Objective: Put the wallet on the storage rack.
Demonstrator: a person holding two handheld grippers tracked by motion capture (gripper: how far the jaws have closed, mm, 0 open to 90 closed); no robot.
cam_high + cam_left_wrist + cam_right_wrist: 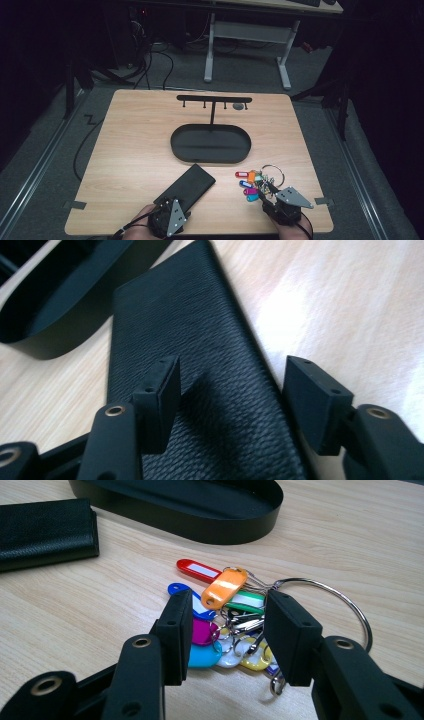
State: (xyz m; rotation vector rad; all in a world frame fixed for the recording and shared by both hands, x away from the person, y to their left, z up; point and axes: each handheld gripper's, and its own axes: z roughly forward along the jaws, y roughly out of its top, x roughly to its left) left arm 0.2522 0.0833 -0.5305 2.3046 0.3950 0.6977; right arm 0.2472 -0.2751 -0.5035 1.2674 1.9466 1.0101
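Observation:
A black textured leather case (187, 186) lies slantwise on the wooden table near the front. My left gripper (173, 204) is open over its near end. In the left gripper view the case (200, 340) runs between and beneath the two spread pads (160, 400). To the right lies a bunch of keys with coloured tags (253, 185) on a large metal ring (345, 605). My right gripper (266, 194) is open, and its pads (175, 635) stand either side of the tags (225, 587) without closing on them.
A black oval tray (173, 145) sits mid-table, its rim (210, 532) just beyond the keys. A black T-shaped hook rail (214, 99) rises from it. Bare wood lies left and right of the tray. Beyond the table are a white-legged desk (285, 65) and floor cables.

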